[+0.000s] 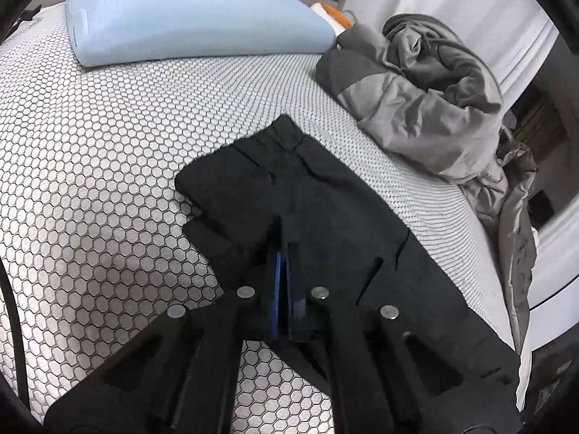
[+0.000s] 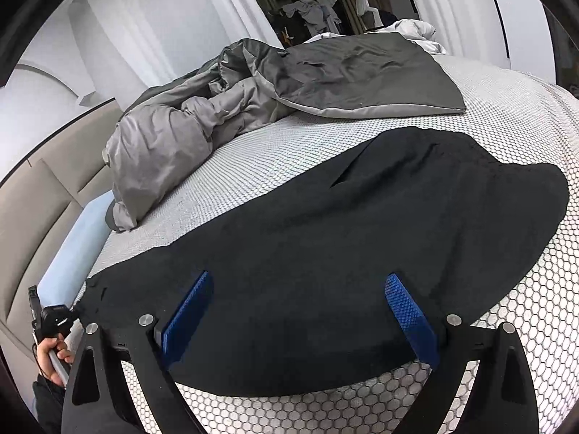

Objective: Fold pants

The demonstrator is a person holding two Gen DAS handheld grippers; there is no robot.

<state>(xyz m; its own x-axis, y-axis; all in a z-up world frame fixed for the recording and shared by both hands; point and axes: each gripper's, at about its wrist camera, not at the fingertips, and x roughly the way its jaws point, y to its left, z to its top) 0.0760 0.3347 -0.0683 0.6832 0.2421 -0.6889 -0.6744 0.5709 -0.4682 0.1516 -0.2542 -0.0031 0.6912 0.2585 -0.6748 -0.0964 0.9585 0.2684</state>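
The black pants lie flat on the honeycomb-patterned mattress, with the waistband end at the far side in the left wrist view. My left gripper is shut, blue pads together, its tips down on the middle of the pants; whether cloth is pinched between them I cannot tell. In the right wrist view the pants spread wide across the mattress. My right gripper stands open just above their near edge, with its blue pads far apart and nothing gripped.
A light blue pillow lies at the head of the bed by the beige headboard. A crumpled grey duvet is heaped beyond the pants and hangs over the bed's edge. A person's hand shows at the left.
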